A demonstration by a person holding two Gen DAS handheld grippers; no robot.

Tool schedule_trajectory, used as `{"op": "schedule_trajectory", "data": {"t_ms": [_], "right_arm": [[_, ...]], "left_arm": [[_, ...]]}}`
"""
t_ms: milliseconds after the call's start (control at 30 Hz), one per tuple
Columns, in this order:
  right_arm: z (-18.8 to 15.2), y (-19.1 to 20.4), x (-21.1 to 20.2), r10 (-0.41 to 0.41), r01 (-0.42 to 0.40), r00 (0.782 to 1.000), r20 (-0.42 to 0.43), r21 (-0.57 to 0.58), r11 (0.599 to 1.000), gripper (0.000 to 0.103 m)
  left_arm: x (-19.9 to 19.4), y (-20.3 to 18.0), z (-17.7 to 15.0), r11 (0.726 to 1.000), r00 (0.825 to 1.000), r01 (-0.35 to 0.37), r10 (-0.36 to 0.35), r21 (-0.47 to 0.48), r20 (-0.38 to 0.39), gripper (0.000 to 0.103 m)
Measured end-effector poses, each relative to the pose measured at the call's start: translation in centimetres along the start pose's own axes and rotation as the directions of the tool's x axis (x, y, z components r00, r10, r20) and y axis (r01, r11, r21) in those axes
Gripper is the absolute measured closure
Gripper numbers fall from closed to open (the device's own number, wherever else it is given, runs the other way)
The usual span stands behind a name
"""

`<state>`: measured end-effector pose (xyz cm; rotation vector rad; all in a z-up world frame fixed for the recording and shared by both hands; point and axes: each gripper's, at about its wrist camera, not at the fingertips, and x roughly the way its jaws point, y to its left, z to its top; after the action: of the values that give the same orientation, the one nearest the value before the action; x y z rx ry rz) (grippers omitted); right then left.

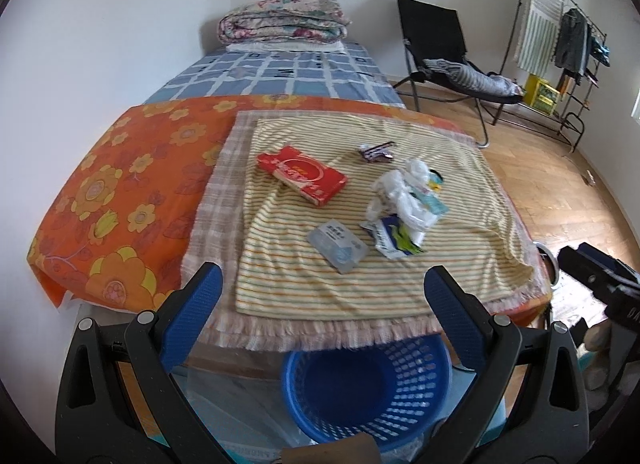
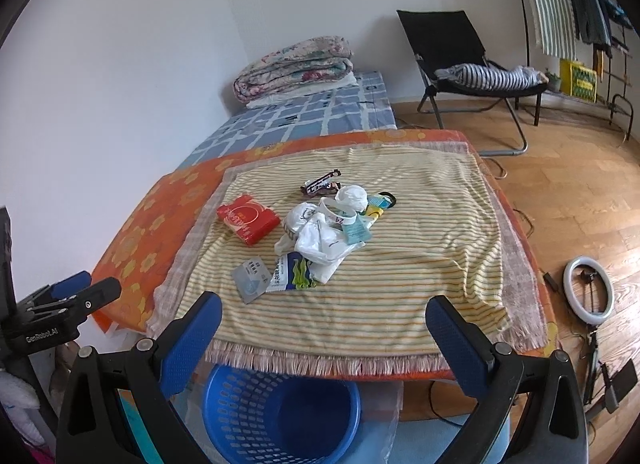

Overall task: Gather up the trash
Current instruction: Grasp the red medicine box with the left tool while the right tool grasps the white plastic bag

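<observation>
Trash lies on a striped yellow cloth (image 1: 360,276) (image 2: 420,248) on the bed end: a red flat box (image 1: 302,175) (image 2: 249,218), a grey packet (image 1: 338,246) (image 2: 250,278), a blue-green wrapper (image 1: 394,240) (image 2: 292,270), crumpled white plastic (image 1: 404,191) (image 2: 320,232) and a dark wrapper (image 1: 376,151) (image 2: 322,183). A blue mesh basket (image 1: 368,384) (image 2: 280,412) stands empty on the floor below the bed's edge. My left gripper (image 1: 322,300) and right gripper (image 2: 324,324) both hover open above the basket, short of the trash, holding nothing.
A folded floral quilt (image 1: 282,21) lies at the bed's far end. A black folding chair (image 1: 448,51) and a clothes rack (image 1: 560,43) stand on the wooden floor to the right. A ring light (image 2: 588,290) lies on the floor beside the bed.
</observation>
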<state>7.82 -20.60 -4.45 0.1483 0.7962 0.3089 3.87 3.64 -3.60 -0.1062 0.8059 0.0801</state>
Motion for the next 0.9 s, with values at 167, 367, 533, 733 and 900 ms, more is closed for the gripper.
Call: {"op": "schedule_trajectory", "data": {"t_ms": [167,367,533,733,900], "right_arm": [[1.3,-0.9,2.9,0.069,-0.068,0.996,-0.052,0.027,0.997,0.000],[3.0,0.1,7.1,0.135,-0.133,0.983,-0.126,0.025,0.991,0.003],[4.4,1.5,10.8,0.155,-0.160,0.971,-0.183,-0.008,0.987,0.007],[5.2,3.2,15.8,0.160,-0.173,0.953,-0.257,-0.030,0.984,0.015],[5.3,3.6,19.2,0.125,-0.145,0.948,-0.293,-0.046,0.988,0.017]], "left_arm": [[2.6,1.8,1.4,0.999,0.999,-0.005,0.004,-0.033,-0.044,0.000],[6.1,2.9,3.7,0.999,0.997,-0.007,0.004,-0.037,-0.082,0.001],[9.9,3.6,6.4,0.997,0.991,0.026,-0.035,-0.076,-0.126,0.001],[16.0,5.4,9.0,0.978,0.973,0.047,-0.091,-0.204,-0.213,0.001],[21.4,5.9,10.6,0.968,0.959,0.021,-0.090,-0.248,-0.269,0.001]]}}
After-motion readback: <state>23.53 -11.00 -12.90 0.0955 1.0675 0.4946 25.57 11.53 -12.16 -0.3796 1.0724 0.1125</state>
